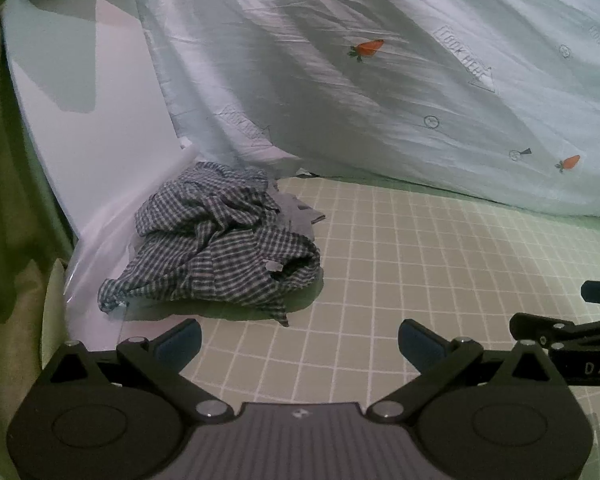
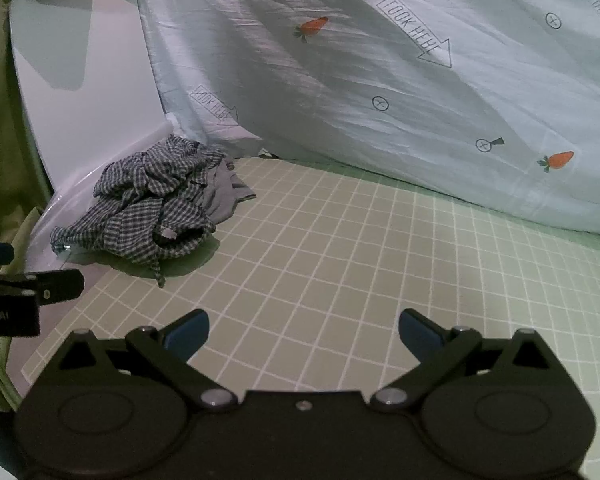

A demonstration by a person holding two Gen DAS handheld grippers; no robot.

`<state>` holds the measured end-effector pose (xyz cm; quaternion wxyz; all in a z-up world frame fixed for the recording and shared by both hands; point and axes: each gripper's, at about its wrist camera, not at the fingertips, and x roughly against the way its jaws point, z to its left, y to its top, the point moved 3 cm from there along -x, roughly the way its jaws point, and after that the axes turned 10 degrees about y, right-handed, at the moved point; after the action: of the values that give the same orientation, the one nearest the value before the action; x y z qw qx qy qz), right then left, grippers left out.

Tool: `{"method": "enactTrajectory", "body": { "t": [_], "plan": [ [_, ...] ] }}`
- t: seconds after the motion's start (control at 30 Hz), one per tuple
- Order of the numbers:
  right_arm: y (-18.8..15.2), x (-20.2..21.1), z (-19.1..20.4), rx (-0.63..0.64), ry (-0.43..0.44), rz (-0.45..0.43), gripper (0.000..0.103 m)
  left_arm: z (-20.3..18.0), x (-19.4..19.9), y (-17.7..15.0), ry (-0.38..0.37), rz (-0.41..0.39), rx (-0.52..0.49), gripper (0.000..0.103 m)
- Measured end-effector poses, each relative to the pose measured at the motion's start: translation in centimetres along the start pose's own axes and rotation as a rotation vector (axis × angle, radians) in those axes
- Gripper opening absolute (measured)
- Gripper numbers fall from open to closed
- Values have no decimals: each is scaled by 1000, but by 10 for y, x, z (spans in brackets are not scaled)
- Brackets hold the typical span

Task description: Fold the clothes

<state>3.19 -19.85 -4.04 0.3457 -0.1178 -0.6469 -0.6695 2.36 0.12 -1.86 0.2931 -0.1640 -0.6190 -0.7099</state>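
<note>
Both your grippers hang over the grid mat [image 2: 340, 248] with nothing in them: the left gripper [image 1: 300, 344] and the right gripper [image 2: 304, 334] each have their fingers spread wide, and only bare mat shows between them. The checked shirt [image 1: 216, 244] lies in a crumpled heap at the mat's far left corner, against the white panel [image 1: 100, 128] and just beside the carrot-print sheet [image 1: 380, 80]. A grey cloth [image 1: 300, 210] pokes out from under its far side.

The heap is your main risk, I think. No collar, hem or sleeve end shows clearly, so a blind pinch may catch several layers and lift a knot instead of an edge. You could also drag the grey cloth along, or nip the sheet. The left gripper is nearer; reaching with both at once may crowd them together
</note>
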Motion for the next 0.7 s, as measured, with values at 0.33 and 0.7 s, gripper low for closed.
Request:
{"method": "enactTrajectory", "body": {
  "t": [0.33,0.7],
  "plan": [
    [4,-2,-2,-2,-3,3,102,-1,-8,-2,-1,-8,-5,103],
    [6,-3,-6,-5,-2,4,102,-4,-10,0,-2,-6,-17,103]
  ]
}}
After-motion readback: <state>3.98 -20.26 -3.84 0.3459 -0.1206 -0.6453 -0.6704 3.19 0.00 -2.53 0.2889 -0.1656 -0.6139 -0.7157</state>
